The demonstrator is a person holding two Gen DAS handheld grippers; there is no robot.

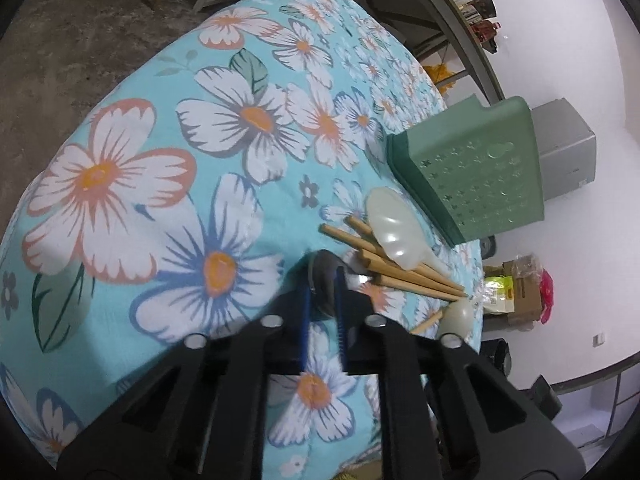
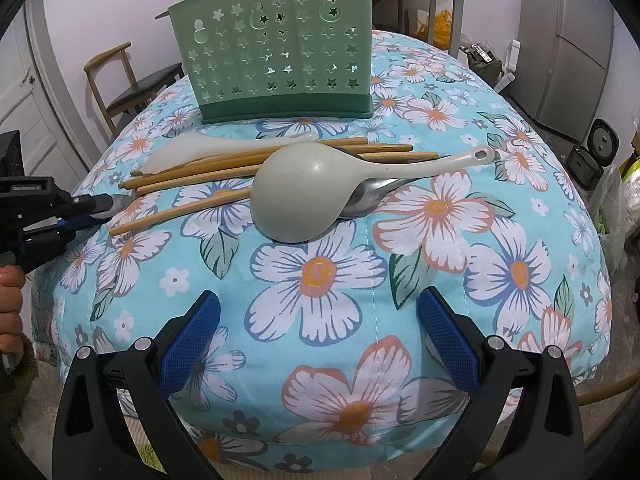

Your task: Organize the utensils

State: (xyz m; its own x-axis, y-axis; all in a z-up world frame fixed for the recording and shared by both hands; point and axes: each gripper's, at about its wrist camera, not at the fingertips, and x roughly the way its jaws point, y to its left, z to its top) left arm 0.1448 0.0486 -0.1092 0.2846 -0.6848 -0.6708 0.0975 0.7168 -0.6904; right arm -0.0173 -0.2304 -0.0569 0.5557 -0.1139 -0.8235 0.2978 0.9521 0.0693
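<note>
Left gripper (image 1: 323,280) closed down on a metal spoon (image 1: 325,272): dark bowl pinched between the blue pads, tip poking out past the fingertips; same grip seen at the left side of the right wrist view (image 2: 94,208), spoon tip aimed toward the utensil pile.

Right gripper (image 2: 318,340) wide open, nothing between the pads, hovering over bare floral tablecloth (image 2: 320,280) near the front edge of the tabletop.

Utensil pile at mid-table, long axes running roughly left-right across the right wrist view:
- wooden chopsticks (image 2: 256,160), several, near parallel, one lying apart at a slant in front.
- pale ladle (image 2: 296,196), bowl face down over the chopsticks, handle pointing right with hole at its end.
- second metal spoon (image 2: 366,198) partly under the ladle bowl.
- translucent rice paddle (image 2: 192,152) resting on the chopsticks, just in front of the holder.

Green utensil holder (image 2: 276,48) upright at the far edge, star cut-outs in its wall. Contents not discernible.
</note>
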